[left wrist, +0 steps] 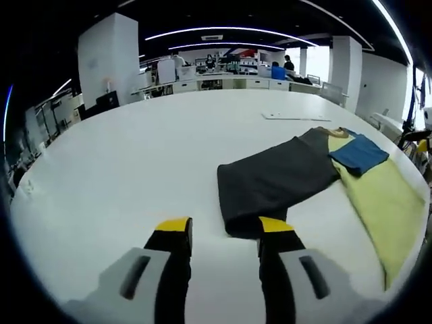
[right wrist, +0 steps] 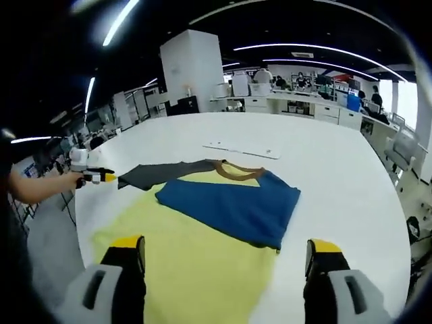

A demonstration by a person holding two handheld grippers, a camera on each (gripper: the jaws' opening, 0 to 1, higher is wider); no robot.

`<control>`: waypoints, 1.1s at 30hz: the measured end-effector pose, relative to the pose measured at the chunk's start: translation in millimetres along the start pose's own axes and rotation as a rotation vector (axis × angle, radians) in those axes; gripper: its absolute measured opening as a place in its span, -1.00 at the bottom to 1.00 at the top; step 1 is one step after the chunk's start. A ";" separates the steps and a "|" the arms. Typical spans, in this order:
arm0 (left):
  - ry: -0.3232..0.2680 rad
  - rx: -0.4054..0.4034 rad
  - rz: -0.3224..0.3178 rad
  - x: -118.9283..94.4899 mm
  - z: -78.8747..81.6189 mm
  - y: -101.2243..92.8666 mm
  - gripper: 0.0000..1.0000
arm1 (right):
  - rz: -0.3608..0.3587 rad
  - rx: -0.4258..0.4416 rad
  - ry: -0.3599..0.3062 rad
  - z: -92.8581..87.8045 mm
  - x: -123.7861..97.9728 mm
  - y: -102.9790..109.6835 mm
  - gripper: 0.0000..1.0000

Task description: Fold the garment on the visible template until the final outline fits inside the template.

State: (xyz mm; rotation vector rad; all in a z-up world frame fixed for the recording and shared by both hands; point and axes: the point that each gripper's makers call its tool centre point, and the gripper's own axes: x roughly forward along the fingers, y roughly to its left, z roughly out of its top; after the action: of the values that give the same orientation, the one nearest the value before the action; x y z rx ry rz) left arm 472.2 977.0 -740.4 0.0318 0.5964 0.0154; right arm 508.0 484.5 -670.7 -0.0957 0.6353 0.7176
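While both claws gape, the garment [right wrist: 202,236] lies partly folded on the table [right wrist: 337,155].

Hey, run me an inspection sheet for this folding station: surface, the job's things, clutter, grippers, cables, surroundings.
Surface: white table, large, mostly bare.
Job's things: shirt in yellow, blue and dark grey, lying flat. Blue part is folded over the yellow; grey sleeve spreads out sideways; brown collar at the far end. Template: no outline that I can make out.
Clutter: thin white strip beyond the collar.
Grippers: left gripper open, low over the table, right jaw tip at the grey sleeve's edge. Right gripper open wide, over the yellow part.
Cables: nothing seen.
Surroundings: open office with pillar, desks, ceiling lights; people in the background.
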 end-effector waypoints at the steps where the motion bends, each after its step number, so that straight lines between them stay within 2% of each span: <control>1: -0.004 -0.001 -0.001 1.6 0.3 -0.6 -0.36 | 0.002 -0.002 -0.002 -0.8 -3.1 2.2 0.99; 4: -0.002 -0.002 0.000 5.6 -0.3 -1.6 -0.50 | 0.008 -0.007 -0.012 -1.9 -10.3 8.3 0.99; 8: 0.005 -0.009 -0.006 9.5 -2.4 -4.0 -0.58 | 0.010 -0.006 -0.031 -2.2 -19.4 14.7 0.99; 17: 0.061 -0.004 -0.001 15.4 -15.5 -1.4 -0.82 | 0.016 -0.036 -0.044 -5.7 -31.7 28.9 0.99; 21: 0.054 -0.013 -0.007 16.9 -14.3 -2.9 -0.88 | 0.019 -0.023 -0.052 -7.7 -33.8 33.5 0.99; 24: 0.053 -0.024 -0.023 18.7 -13.6 -7.2 -1.00 | 0.022 -0.006 -0.058 -9.5 -34.6 36.8 0.99; 33: 0.046 -0.057 -0.003 19.8 -13.6 -5.4 -1.00 | -0.004 -0.008 -0.037 -20.3 -36.9 34.7 0.99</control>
State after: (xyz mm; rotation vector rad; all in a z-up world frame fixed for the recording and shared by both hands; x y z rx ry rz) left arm 480.9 972.5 -763.0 -0.0251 0.6415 0.0304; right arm 454.2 483.3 -661.4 -0.0907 0.5973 0.7163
